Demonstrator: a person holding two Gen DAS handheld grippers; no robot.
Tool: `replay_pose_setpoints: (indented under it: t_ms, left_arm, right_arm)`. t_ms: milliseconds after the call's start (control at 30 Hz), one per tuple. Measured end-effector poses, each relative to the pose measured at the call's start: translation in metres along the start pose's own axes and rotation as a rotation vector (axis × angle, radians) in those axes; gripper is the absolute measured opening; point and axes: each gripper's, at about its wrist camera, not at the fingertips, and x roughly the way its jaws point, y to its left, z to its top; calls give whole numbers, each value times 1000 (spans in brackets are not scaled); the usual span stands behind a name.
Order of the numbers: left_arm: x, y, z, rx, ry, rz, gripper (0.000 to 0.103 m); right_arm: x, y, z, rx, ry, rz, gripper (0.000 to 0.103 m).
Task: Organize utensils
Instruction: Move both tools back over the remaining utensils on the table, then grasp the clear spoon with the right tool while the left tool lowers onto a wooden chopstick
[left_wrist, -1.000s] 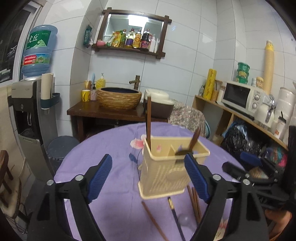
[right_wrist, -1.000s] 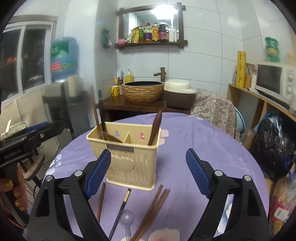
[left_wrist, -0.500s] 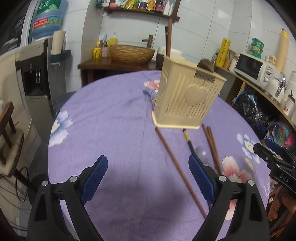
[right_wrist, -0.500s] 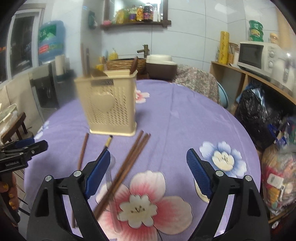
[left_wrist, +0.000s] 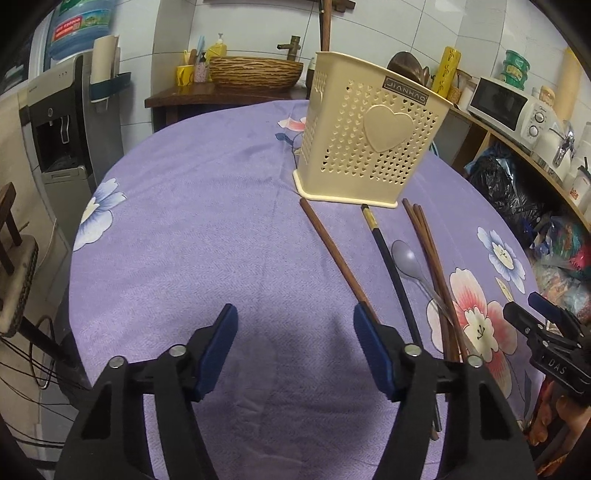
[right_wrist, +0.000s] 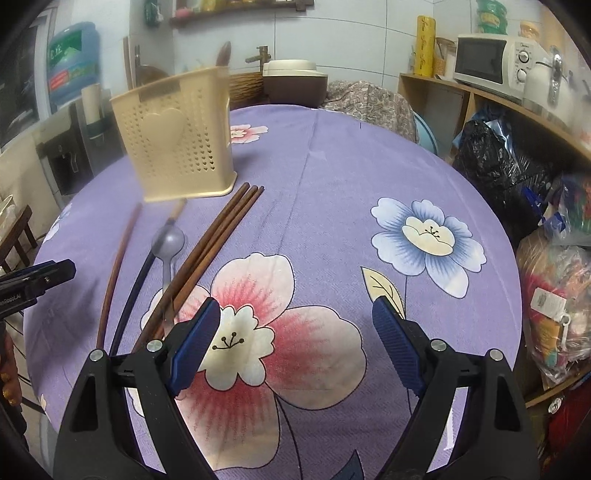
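Note:
A cream perforated utensil holder (left_wrist: 369, 140) with a heart stands on the purple flowered tablecloth (left_wrist: 207, 236); it also shows in the right wrist view (right_wrist: 173, 136). A brown stick and a dark spoon handle stand in it. In front of it lie a single brown chopstick (left_wrist: 336, 258), a black chopstick (left_wrist: 391, 269), a clear plastic spoon (left_wrist: 408, 258) and a bundle of brown chopsticks (left_wrist: 432, 266), also in the right wrist view (right_wrist: 214, 240). My left gripper (left_wrist: 295, 332) is open, low over the cloth beside the brown chopstick's near end. My right gripper (right_wrist: 295, 325) is open and empty over a pink flower.
The round table's edge (left_wrist: 77, 295) drops off at the left, with a wooden stool (left_wrist: 14, 251) and water dispenser (left_wrist: 59, 110) beyond. A side table with a woven basin (left_wrist: 255, 72) stands behind. Shelves with a microwave (right_wrist: 491, 61) and bags (right_wrist: 495, 155) are on the right.
Both grippers pulled back from the holder and dropped lower towards the tablecloth. The holder now sits farther away and the loose utensils lie just ahead. Both stayed open.

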Motion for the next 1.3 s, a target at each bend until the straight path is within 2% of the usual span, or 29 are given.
replay_pose_setpoints:
  t_ms: [167, 433, 533, 633, 700, 733, 800, 867, 1000, 1133, 1200, 1300]
  left_arm:
    - [8, -6, 5, -7, 25, -23, 55]
    - [33, -25, 20, 32, 72, -38, 54]
    - [46, -33, 25, 51, 97, -29, 53]
    - [49, -39, 25, 91, 82, 8, 53]
    - [49, -42, 24, 124, 77, 32, 44]
    - [49, -42, 23, 152, 76, 50, 35]
    - [47, -41, 22, 180, 76, 44, 28]
    - [45, -36, 23, 184, 87, 52, 15]
    - [41, -25, 24, 217, 108, 31, 15]
    - [41, -19, 26, 233, 119, 32, 15]
    - [40, -16, 27, 218, 119, 18, 15]
    - [40, -12, 26, 202, 117, 5, 15]
  right_arm:
    - [-2, 1, 1, 4, 1, 8, 84]
    - [-1, 7, 3, -4, 8, 25, 84]
    - [0, 9, 6, -6, 9, 35, 84]
    - [0, 13, 10, -19, 5, 63, 84]
    - [0, 18, 13, -32, 0, 101, 84]
    - [0, 21, 16, -42, 0, 117, 84]
    - [1, 26, 20, -63, 4, 152, 84]
    - [2, 32, 24, -81, 11, 194, 84]
    - [7, 45, 34, -124, 42, 311, 84]
    - [29, 72, 45, -210, 130, 446, 68]
    - [39, 83, 48, -239, 168, 469, 62]
    - [52, 93, 53, -271, 197, 472, 60]
